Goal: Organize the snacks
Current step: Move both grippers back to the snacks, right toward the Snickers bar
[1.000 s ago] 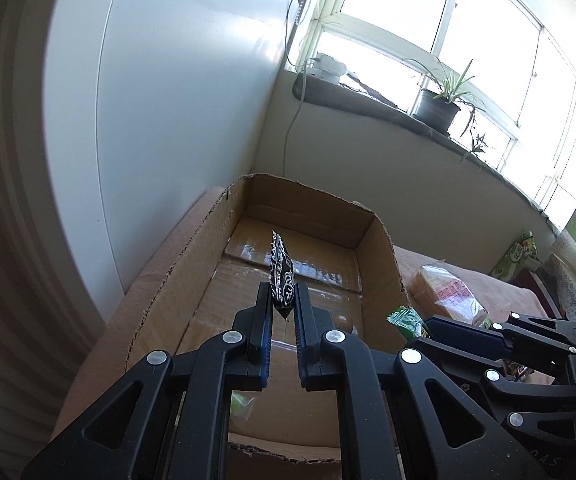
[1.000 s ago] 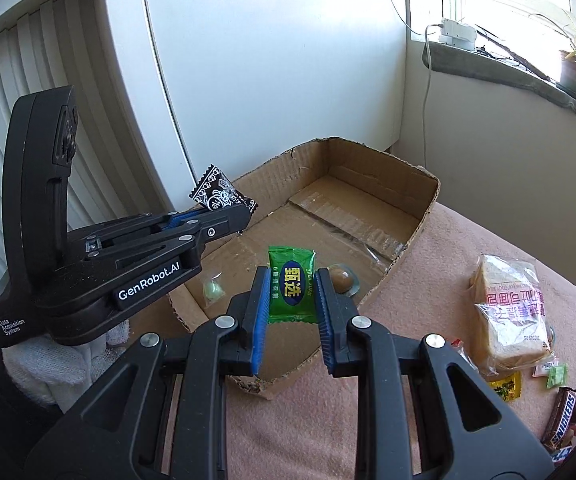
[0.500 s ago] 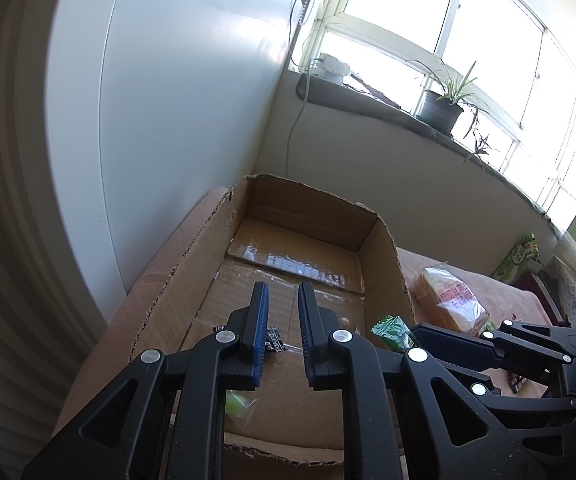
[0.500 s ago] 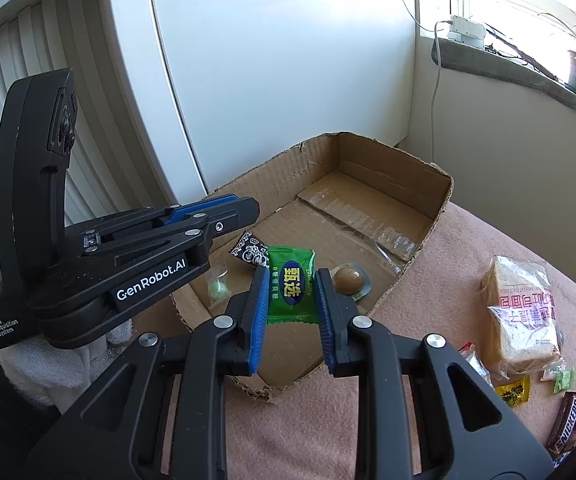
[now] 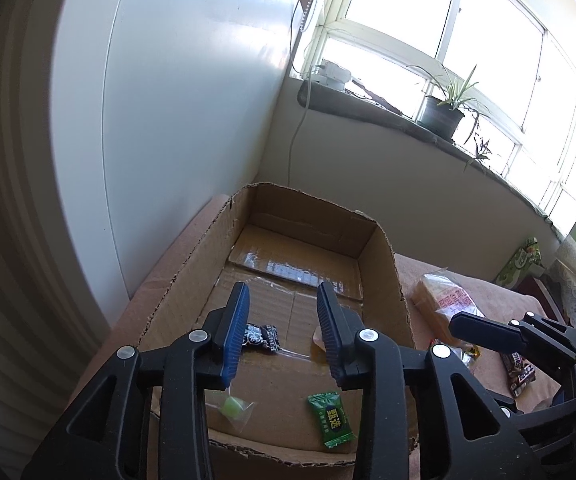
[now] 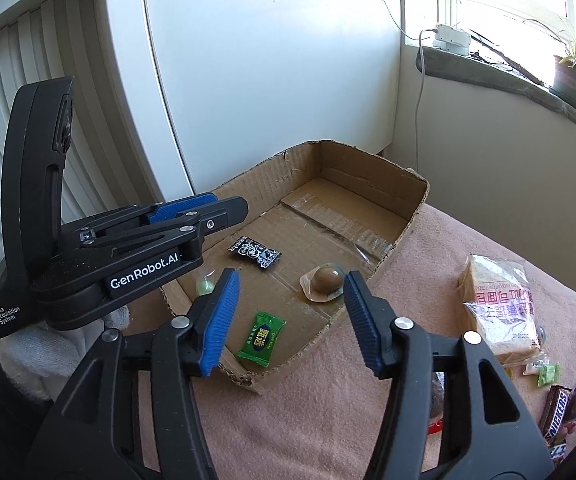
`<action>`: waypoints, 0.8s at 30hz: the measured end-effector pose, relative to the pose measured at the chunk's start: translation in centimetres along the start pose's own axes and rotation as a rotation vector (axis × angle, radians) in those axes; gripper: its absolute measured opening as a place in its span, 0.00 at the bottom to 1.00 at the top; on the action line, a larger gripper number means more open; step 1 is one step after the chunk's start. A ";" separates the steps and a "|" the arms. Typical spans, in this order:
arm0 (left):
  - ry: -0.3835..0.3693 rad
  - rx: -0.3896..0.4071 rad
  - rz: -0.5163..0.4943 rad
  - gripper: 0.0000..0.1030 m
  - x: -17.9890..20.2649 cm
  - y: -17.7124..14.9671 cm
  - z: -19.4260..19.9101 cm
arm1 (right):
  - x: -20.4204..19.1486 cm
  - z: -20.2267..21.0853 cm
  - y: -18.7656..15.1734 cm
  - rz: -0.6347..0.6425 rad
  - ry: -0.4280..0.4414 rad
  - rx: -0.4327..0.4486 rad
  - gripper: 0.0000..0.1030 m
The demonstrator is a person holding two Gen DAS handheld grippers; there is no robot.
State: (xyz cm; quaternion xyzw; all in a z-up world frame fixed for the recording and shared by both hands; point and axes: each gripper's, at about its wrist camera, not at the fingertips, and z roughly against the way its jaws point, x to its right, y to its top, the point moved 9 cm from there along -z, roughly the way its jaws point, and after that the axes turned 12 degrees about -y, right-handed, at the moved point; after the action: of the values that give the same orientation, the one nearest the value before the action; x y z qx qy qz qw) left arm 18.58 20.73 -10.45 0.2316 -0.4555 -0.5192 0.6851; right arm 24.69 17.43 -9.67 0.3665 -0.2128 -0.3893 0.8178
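An open cardboard box (image 6: 416, 216) (image 5: 388, 264) lies on a pink cloth. Inside lie a black patterned snack packet (image 6: 254, 251) (image 5: 261, 336), a green candy packet (image 6: 261, 339) (image 5: 331, 419), a brown sealed egg (image 6: 323, 281) (image 5: 319, 340) and a small pale green candy (image 5: 231, 405) (image 6: 204, 286). My left gripper (image 5: 281, 320) is open and empty above the box floor; it also shows in the right wrist view (image 6: 223, 206). My right gripper (image 6: 288, 316) is open and empty above the box's near corner.
A bagged bread loaf (image 6: 502, 300) (image 5: 444, 300) lies on the cloth right of the box. Several small snacks, including a Snickers bar (image 6: 556, 412), lie at the far right. A white cabinet (image 6: 267, 60) stands behind the box. A potted plant (image 5: 442, 114) sits on the windowsill.
My left gripper opened and the black packet dropped onto the box floor. My right gripper then opened and the green packet fell into the box's near end.
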 end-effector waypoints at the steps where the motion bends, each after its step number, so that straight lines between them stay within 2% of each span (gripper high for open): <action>1: 0.001 0.005 -0.002 0.47 0.1 0.1 0.1 | 0.3 0.2 0.0 0.000 -0.012 0.007 0.72; 2: 0.005 0.012 -0.001 0.53 0.2 0.2 0.2 | 0.6 0.5 -0.1 -0.002 -0.020 0.012 0.74; 3: 0.011 0.020 0.001 0.64 0.2 0.3 0.2 | 1.0 0.8 -0.1 -0.006 -0.028 0.015 0.78; 4: 0.015 0.027 0.002 0.67 0.3 0.4 0.3 | 1.4 1.1 -0.2 -0.009 -0.035 0.016 0.80; 9: 0.008 0.028 0.001 0.67 0.8 0.5 0.1 | 3.7 2.7 -1.1 -0.026 -0.076 0.020 0.82; 14: -0.022 0.013 -0.039 0.67 2.7 0.3 -0.5 | 7.2 4.7 -2.5 -0.065 -0.132 0.028 0.88; 24: -0.117 -0.022 -0.116 0.67 7.5 -0.7 -1.8 | 18.0 9.6 -8.3 -0.233 -0.311 -0.004 0.88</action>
State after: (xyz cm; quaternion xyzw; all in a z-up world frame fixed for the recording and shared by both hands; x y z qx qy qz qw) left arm 20.17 13.26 -8.98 0.2194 -0.4749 -0.5758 0.6284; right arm 25.54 -4.53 -8.77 0.3223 -0.2919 -0.5336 0.7254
